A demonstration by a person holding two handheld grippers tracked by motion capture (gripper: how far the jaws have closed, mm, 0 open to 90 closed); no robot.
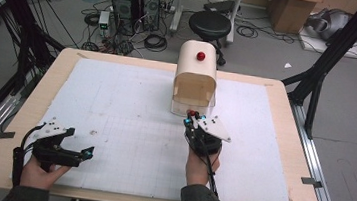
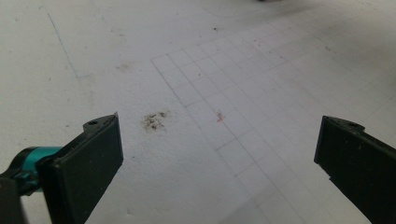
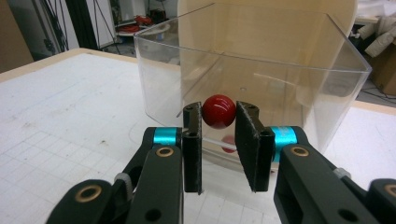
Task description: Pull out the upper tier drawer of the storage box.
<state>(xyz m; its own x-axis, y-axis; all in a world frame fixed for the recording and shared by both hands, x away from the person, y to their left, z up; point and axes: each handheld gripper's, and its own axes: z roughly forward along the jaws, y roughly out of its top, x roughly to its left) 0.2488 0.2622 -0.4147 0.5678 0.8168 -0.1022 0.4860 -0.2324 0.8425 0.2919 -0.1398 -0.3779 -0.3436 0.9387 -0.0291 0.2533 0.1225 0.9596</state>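
A cream round-topped box stands at the far middle of the white board, with a red knob on its top. A clear plastic drawer sticks out of its front, toward me. My right gripper is shut on the red ball knob on the drawer's front, one pad on each side of it. In the high view that gripper sits right at the drawer's front. My left gripper rests near the front left of the board, and its jaws stand wide open over bare board.
The white gridded foam board covers a wooden table. A dark smudge marks the board ahead of the left gripper. Beyond the table stand a black stool, computer towers, floor cables and tripod legs.
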